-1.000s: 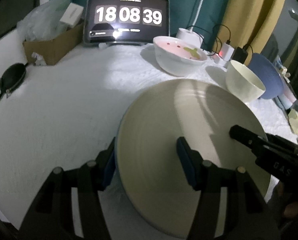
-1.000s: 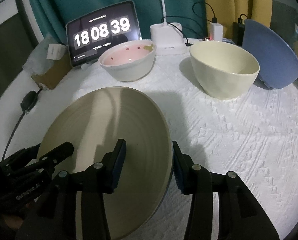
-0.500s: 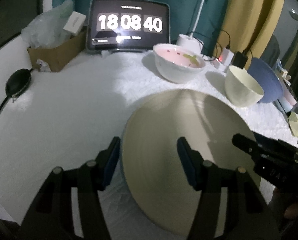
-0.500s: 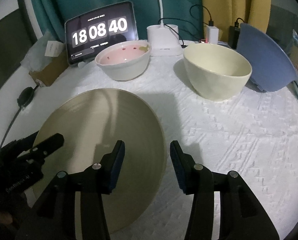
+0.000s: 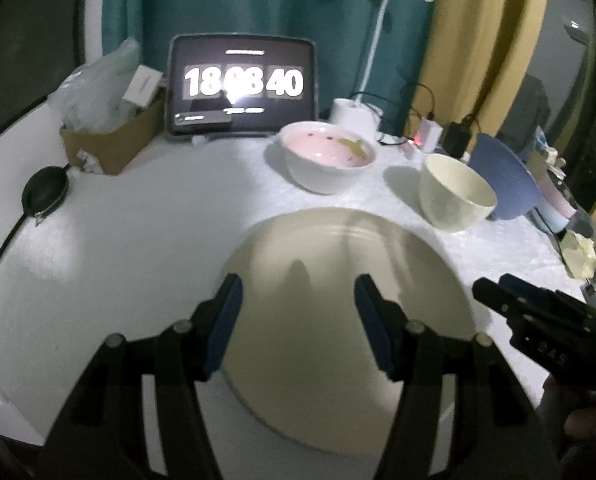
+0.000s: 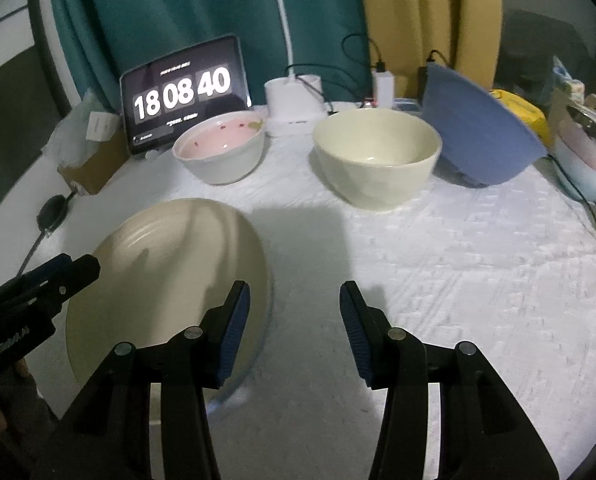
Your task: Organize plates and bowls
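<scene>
A large cream plate lies flat on the white cloth; it also shows in the right wrist view. My left gripper is open and empty, raised over the plate's near left part. My right gripper is open and empty, just right of the plate's edge. Behind stand a pink-lined white bowl, a cream bowl and a tilted blue bowl.
A tablet clock and a white lamp base with chargers and cables stand at the back. A cardboard box and a black pouch are at the left. Clutter sits at the right edge.
Both grippers have pulled back and risen from the plate, which now lies flat on the cloth. The right gripper has opened wider and come off the plate's rim.
</scene>
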The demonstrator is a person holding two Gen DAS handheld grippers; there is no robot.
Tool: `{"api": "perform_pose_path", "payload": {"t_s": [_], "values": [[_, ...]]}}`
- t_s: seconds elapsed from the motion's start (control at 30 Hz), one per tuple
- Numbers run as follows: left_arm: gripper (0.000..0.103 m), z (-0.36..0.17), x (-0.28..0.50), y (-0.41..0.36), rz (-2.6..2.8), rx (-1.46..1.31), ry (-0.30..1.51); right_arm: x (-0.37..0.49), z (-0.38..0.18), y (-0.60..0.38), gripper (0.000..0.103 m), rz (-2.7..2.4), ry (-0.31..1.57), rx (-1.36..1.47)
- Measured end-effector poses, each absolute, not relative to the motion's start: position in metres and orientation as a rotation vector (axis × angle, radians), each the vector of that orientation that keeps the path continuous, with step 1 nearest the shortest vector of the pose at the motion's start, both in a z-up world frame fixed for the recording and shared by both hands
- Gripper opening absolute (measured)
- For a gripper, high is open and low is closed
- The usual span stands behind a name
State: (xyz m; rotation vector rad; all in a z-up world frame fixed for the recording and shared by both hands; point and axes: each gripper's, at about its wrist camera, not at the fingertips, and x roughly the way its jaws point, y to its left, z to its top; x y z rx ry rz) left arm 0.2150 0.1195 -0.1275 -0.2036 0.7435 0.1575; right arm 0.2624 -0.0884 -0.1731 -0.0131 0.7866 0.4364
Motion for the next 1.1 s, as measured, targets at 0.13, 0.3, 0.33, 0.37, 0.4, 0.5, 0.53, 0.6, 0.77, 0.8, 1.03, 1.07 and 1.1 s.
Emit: {"api": "perform_pose_path", "payload": {"t_s": [0.13, 0.3, 0.33, 0.37, 0.4, 0.5, 0.53, 0.6, 0.77, 0.8, 1.03, 1.07, 1.1], "values": [[0.06, -0.122, 0.215, 0.102, 0.133, -0.187, 0.734, 0.258, -0.169, -0.104, 0.049, 0.419, 0.772, 0.0], [0.06, -0.118, 0.218, 0.082, 0.109, -0.165, 0.729, 0.255, -0.165, -0.125, 0.049, 0.4, 0.757, 0.022], [0.06, -0.117, 0.219, 0.077, 0.104, -0.161, 0.73, 0.255, -0.165, -0.129, 0.049, 0.396, 0.756, 0.027], [0.06, -0.117, 0.22, 0.073, 0.096, -0.158, 0.729, 0.254, -0.165, -0.133, 0.049, 0.392, 0.756, 0.031], [0.06, -0.116, 0.22, 0.069, 0.091, -0.154, 0.728, 0.253, -0.165, -0.138, 0.049, 0.388, 0.755, 0.036], [0.06, -0.114, 0.223, 0.057, 0.072, -0.14, 0.728, 0.254, -0.165, -0.15, 0.049, 0.391, 0.749, 0.048], [0.06, -0.113, 0.225, 0.052, 0.067, -0.134, 0.727, 0.254, -0.164, -0.154, 0.049, 0.386, 0.747, 0.053], [0.06, -0.111, 0.226, 0.044, 0.056, -0.126, 0.724, 0.255, -0.164, -0.163, 0.049, 0.377, 0.742, 0.064], [0.06, -0.105, 0.233, 0.023, 0.029, -0.104, 0.719, 0.257, -0.161, -0.185, 0.049, 0.354, 0.726, 0.085], [0.06, -0.104, 0.234, 0.02, 0.024, -0.099, 0.718, 0.257, -0.16, -0.19, 0.049, 0.349, 0.722, 0.089], [0.06, -0.095, 0.243, -0.005, -0.009, -0.074, 0.705, 0.262, -0.154, -0.215, 0.049, 0.327, 0.697, 0.105], [0.06, -0.094, 0.245, -0.009, -0.016, -0.067, 0.707, 0.263, -0.153, -0.219, 0.049, 0.324, 0.693, 0.109], [0.06, -0.093, 0.246, -0.013, -0.022, -0.06, 0.707, 0.264, -0.152, -0.223, 0.049, 0.32, 0.688, 0.113]]}}
